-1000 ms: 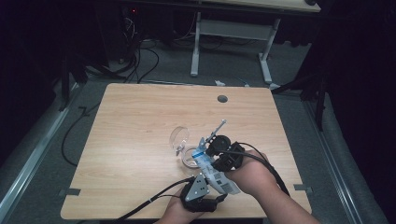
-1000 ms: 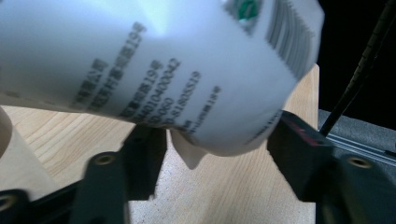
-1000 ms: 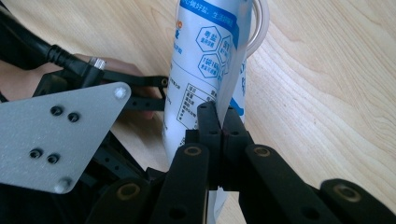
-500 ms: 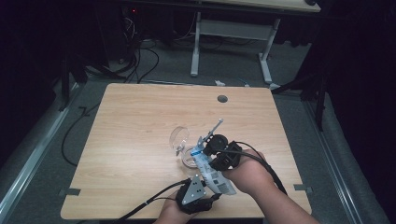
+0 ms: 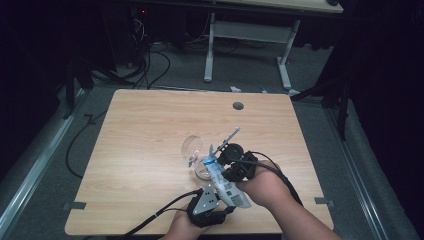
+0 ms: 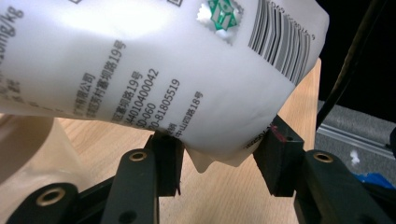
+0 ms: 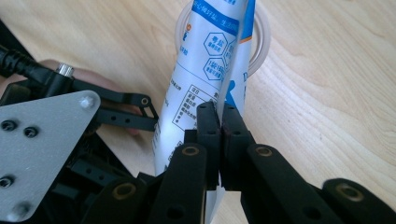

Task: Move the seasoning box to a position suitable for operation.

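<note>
We hold a pouch over the table [image 5: 150, 130].
The pouch [image 5: 225, 182] hangs by a glass dish [image 5: 201, 169]; our right claw [image 7: 220, 122] is clamped on its edge, our left claw [image 6: 219, 156], just closing, presses its bottom corner on both sides.

The pouch [image 5: 225, 181] is held between the left gripper [image 5: 210, 196] and the right gripper [image 5: 235, 167], with a dish [image 7: 261, 42] on the bench [image 5: 150, 130] just beyond the latter.
</note>
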Demonstrator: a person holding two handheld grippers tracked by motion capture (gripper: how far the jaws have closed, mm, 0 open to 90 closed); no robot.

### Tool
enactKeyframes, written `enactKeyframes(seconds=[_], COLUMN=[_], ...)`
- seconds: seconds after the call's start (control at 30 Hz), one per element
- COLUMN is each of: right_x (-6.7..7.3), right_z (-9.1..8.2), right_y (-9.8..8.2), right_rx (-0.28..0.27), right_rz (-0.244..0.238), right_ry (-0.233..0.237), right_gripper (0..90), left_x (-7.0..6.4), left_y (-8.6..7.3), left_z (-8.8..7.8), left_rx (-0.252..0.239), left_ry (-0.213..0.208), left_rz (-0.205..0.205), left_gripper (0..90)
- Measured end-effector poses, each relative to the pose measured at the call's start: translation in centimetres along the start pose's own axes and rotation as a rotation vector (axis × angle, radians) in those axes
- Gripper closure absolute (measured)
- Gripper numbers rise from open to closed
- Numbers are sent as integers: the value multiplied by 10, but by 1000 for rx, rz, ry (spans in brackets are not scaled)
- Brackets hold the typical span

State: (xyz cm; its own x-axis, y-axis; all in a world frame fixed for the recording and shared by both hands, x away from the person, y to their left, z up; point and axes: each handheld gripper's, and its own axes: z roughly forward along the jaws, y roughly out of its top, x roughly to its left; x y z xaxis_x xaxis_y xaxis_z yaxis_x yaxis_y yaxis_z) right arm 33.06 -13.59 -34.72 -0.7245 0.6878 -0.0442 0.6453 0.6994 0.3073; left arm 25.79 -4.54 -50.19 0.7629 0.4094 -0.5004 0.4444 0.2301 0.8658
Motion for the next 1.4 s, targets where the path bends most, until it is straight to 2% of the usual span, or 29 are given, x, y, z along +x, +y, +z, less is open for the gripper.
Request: enactKeyframes(seconds=[0.13,0.3,0.47,0.63,0.67,0.83,0.97,1.07,1.13,1.17,1.27,1.4], right_x=[-3,-3,-5,-6,-6,-5,-5,-7,-9,-11,-14,-16], right_z=[0,0,1,2,2,3,4,4,4,4,5,6], right_y=[-2,-6,-9,-9,-9,-5,-1,2,4,5,8,11], right_rx=[-27,-25,-24,-33,-28,-16,-8,0,6,4,11,31], right_rz=[19,43,46,73,91,59,43,48,70,57,70,63], right_ry=[-5,3,5,6,7,-13,-11,8,25,32,48,54], right_gripper=[845,814,802,852,867,900,900,900,900,900,900,900], left_x=[-2,-3,-2,-1,0,0,1,1,2,2,4,2], left_y=[3,1,0,0,0,0,1,2,2,3,4,4], left_z=[1,2,2,3,3,3,1,0,0,0,1,2], left_rx=[-4,-4,-1,0,1,-4,-5,-10,-14,-13,-19,-16], left_ry=[-2,1,9,11,12,16,22,23,25,24,25,31], left_rz=[-14,-15,-23,-35,-34,-23,7,16,16,16,9,12], left_gripper=[579,581,582,583,583,582,581,580,579,579,578,576])
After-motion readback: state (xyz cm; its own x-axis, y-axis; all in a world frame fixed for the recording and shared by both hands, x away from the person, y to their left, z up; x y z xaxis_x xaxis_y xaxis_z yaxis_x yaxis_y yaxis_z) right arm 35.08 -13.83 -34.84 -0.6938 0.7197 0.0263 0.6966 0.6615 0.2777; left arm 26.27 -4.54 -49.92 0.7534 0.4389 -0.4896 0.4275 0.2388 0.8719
